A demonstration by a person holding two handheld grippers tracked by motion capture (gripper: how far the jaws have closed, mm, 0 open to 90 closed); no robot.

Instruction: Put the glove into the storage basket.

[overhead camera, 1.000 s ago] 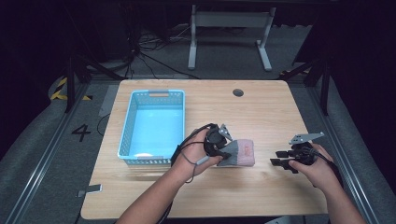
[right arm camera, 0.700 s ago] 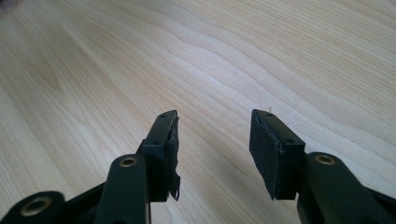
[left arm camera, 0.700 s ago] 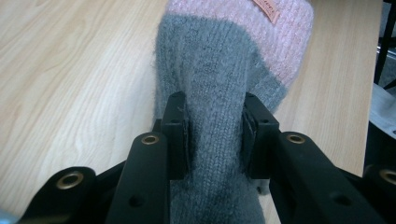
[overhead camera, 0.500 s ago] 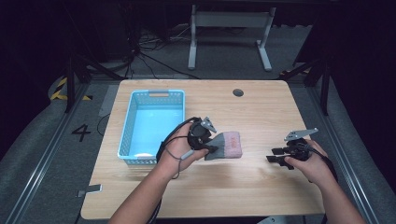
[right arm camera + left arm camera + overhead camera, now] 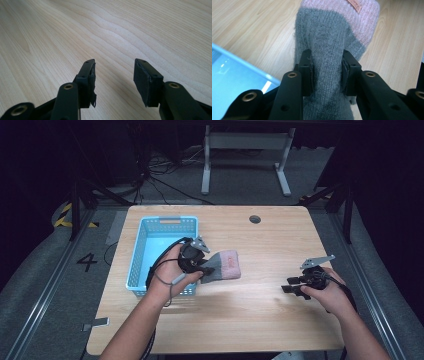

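A grey knitted sock with a pink toe (image 5: 223, 265) hangs above the table just right of the blue basket (image 5: 146, 255). My left gripper (image 5: 204, 268) is shut on its grey part. In the left gripper view the sock (image 5: 329, 42) runs up between the two black jaws, and its pink end carries a small label. The left gripper (image 5: 326, 72) pinches the knit from both sides. Low over the wood at the right of the table, my right gripper (image 5: 289, 285) stands open. Nothing lies between the right gripper's (image 5: 113, 75) jaws, just bare table (image 5: 105, 32).
The blue basket's rim (image 5: 242, 65) shows at the lower left of the left gripper view. A round cable hole (image 5: 255, 219) sits near the table's far edge. Beyond the table a desk frame (image 5: 245, 155) stands on the dark floor. A "4" marking (image 5: 87, 262) is on the floor at left.
My left gripper has carried the sock leftward, from the table's middle to the basket's right side. The right gripper has shifted slightly left and stayed open.
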